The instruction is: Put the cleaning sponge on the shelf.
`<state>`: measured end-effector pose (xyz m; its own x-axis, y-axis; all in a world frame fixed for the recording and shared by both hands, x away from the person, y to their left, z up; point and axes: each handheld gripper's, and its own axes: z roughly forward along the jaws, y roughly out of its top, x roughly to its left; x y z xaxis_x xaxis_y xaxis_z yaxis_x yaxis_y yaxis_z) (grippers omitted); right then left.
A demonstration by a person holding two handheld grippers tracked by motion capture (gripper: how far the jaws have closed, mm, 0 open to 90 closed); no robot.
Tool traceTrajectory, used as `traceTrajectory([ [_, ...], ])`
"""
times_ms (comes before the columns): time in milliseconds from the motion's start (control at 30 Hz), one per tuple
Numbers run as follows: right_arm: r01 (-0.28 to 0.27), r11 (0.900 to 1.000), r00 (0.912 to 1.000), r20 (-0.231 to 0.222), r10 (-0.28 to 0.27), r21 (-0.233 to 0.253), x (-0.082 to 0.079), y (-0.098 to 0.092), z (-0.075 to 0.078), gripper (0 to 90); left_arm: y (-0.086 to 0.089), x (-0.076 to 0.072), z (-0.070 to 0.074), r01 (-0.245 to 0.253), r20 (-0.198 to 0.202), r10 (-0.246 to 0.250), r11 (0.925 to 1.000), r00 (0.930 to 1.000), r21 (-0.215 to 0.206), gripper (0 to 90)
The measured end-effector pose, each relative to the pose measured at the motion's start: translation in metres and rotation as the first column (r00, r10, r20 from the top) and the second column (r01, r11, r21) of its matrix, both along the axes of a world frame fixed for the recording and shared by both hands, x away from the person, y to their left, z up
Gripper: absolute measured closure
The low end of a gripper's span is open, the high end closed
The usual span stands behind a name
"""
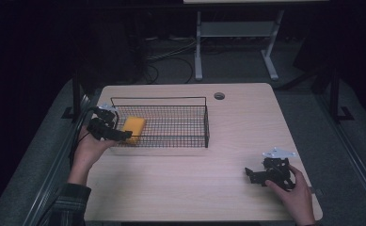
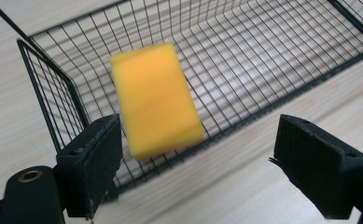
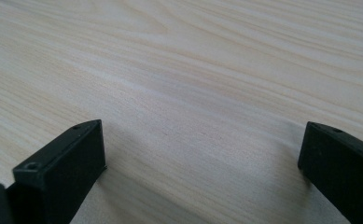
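While your left gripper hangs at basket left end, jaws wide open, empty, sponge lies flat inside, near that end. Step looks like reach-in for pickup. Next: drop over rim, straddle sponge, close. Right gripper idle on tabletop, jaws open.

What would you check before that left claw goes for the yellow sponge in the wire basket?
1. Left gripper open wide enough for the sponge: ok.
2. Yellow sponge lying flat inside the wire basket: ok.
3. Fingers clear of the basket's near rim: not ok, one sits right at the corner.
4. Sponge touched yet: cannot tell, it is blurred.
5. Right gripper open and parked on the table, away from the basket: ok.
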<state>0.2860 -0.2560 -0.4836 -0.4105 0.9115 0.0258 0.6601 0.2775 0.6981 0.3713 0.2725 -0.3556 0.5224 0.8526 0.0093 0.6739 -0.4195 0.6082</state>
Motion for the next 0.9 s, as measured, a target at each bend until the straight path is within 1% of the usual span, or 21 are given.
traceTrajectory([
  [33,0.0,1.0,1.0,0.0,0.0,0.0,0.0,0.0,0.0,0.0,0.0,0.0,0.0,0.0,0.0,0.0,1.0,1.0,0.0,14.8],
  [167,-0.001,1.0,1.0,0.0,0.001,0.0,0.0,0.0,0.0,0.0,0.0,-0.014,-0.005,0.009,0.006,-0.009,1.0,0.9999,-0.002,14.8],
  [267,0.0,1.0,1.0,0.0,0.0,0.0,0.0,0.0,0.0,0.0,-0.001,-0.026,-0.013,0.019,0.007,-0.019,0.9998,0.9998,-0.003,14.8],
  [333,0.0,1.0,1.0,0.0,0.0,0.0,0.0,0.0,0.0,0.0,-0.002,-0.032,-0.018,0.022,0.016,-0.022,0.9998,0.9996,-0.004,14.8],
  [400,0.0,1.0,1.0,0.001,0.0,0.0,0.0,0.0,0.0,0.0,-0.002,-0.038,-0.024,0.028,0.018,-0.028,0.9996,0.9994,-0.005,14.9],
  [433,0.0,1.0,1.0,0.0,0.0,0.0,0.0,0.0,0.0,0.0,-0.002,-0.044,-0.031,0.031,0.018,-0.031,0.9995,0.9994,0.005,14.8],
  [467,0.0,1.0,1.0,0.0,0.0,0.0,0.0,0.0,0.0,0.0,-0.002,-0.044,-0.031,0.031,0.018,-0.031,0.9995,0.9994,0.005,14.8],
  [533,0.0,1.0,1.0,0.001,0.0,0.0,0.0,0.0,0.0,0.0,-0.002,-0.049,-0.037,0.028,0.021,-0.028,0.9996,0.9994,0.003,14.9],
  [700,0.0,1.0,1.0,0.001,0.0,0.0,0.0,0.0,0.0,0.0,-0.003,-0.059,-0.051,0.04,0.03,-0.04,0.9992,0.9988,0.011,14.9],
  [733,0.0,1.0,1.0,0.001,0.0,0.0,0.0,0.0,0.0,0.0,-0.004,-0.063,-0.057,0.044,0.023,-0.045,0.9983,0.9987,0.038,14.9],
  [900,0.0,1.0,1.0,0.0,0.0,0.0,0.0,0.0,0.0,0.0,-0.005,-0.07,-0.069,0.047,0.02,-0.048,0.9983,0.9986,0.035,14.9],
])
